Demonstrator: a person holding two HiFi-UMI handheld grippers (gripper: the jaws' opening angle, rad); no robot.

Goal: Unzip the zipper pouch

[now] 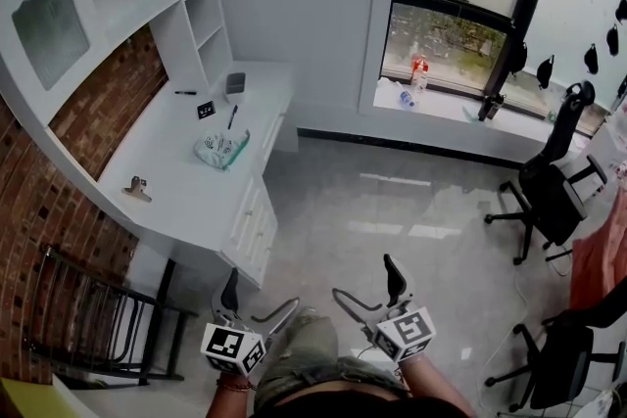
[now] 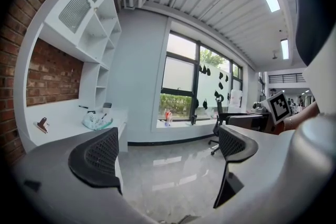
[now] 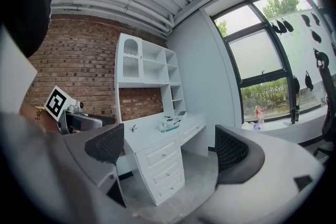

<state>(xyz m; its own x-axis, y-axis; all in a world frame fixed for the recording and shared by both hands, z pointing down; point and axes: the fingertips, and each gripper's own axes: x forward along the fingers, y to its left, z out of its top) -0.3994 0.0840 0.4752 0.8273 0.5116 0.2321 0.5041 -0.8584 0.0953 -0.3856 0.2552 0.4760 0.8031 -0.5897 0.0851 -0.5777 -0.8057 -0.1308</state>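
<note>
head view: my left gripper (image 1: 260,303) and right gripper (image 1: 367,287) hang spread, empty, over glossy grey floor (image 1: 392,201); the clear greenish zipper pouch (image 1: 221,150) lies well apart on the long white desk (image 1: 167,196). left gripper view: floor between jaws, pouch's zip too small to read. right gripper view: white drawers (image 3: 163,165) ahead.

Daylight from the window (image 2: 181,78) beyond the left claw (image 2: 167,150) glares on the floor (image 2: 173,181) beneath it. Both gripper views bulge, corners black.
</note>
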